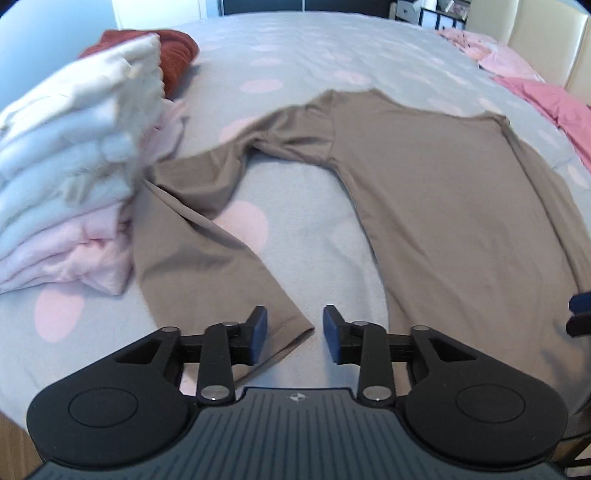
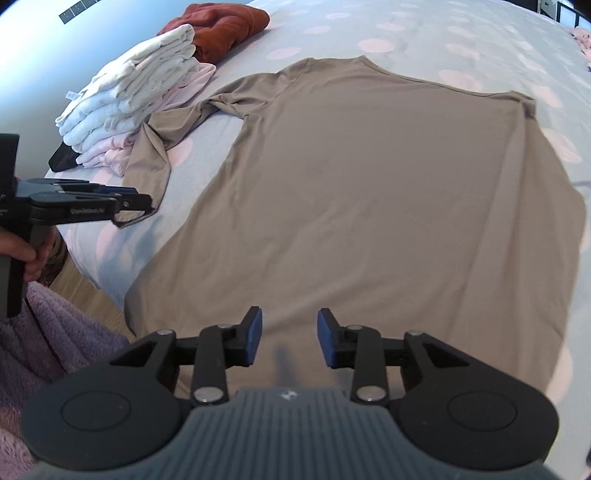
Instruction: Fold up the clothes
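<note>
Taupe long-sleeved shirt (image 2: 369,192) lies spread flat near the bed's (image 1: 332,44) front edge, ready for folding, left gripper (image 1: 294,334) over its sleeve cuff, right gripper (image 2: 289,338) above its hem, both unclenched, grasping nothing.

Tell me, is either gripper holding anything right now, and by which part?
Nothing is held. The left gripper and right gripper are both open above the taupe shirt, pads clear of the fabric.

One taupe shirt (image 2: 369,192), one stack of folded clothes (image 2: 133,107) beside it, one rust garment (image 2: 225,26) behind that stack, two grippers.
</note>
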Demonstrator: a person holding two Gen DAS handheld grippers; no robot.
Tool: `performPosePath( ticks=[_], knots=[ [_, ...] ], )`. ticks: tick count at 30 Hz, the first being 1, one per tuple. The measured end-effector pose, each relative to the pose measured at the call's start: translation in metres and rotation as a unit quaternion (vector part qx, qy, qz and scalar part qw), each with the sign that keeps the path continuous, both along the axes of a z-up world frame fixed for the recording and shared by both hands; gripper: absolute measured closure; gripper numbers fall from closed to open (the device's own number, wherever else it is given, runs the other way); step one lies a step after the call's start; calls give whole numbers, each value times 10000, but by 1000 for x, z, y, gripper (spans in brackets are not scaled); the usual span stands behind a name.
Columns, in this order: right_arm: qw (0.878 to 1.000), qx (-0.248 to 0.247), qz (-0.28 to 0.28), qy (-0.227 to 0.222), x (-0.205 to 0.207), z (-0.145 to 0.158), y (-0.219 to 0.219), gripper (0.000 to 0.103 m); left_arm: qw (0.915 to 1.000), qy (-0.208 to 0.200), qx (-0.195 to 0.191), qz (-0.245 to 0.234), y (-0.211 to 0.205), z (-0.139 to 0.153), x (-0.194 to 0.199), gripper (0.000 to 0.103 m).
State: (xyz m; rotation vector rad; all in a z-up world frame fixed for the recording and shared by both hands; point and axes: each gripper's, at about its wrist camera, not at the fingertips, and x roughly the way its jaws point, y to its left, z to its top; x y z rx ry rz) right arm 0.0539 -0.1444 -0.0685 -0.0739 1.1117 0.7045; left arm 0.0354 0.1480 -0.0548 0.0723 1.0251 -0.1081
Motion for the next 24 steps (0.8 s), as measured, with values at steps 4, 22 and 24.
performPosePath(
  ticks=[4,22,24],
  knots=[
    [9998,-54,-155,130,19,-12,6,66,9997,41,208,-128,0,-15,7,63],
    [9998,172,48,34,34,-3,34,64,9819,-1399,-1228,-349,9,125,-15,102],
    [9997,222,-1,-25,31,2,30,62,9772,-1431,-1386,-737,-13,135,-22,102]
  ],
)
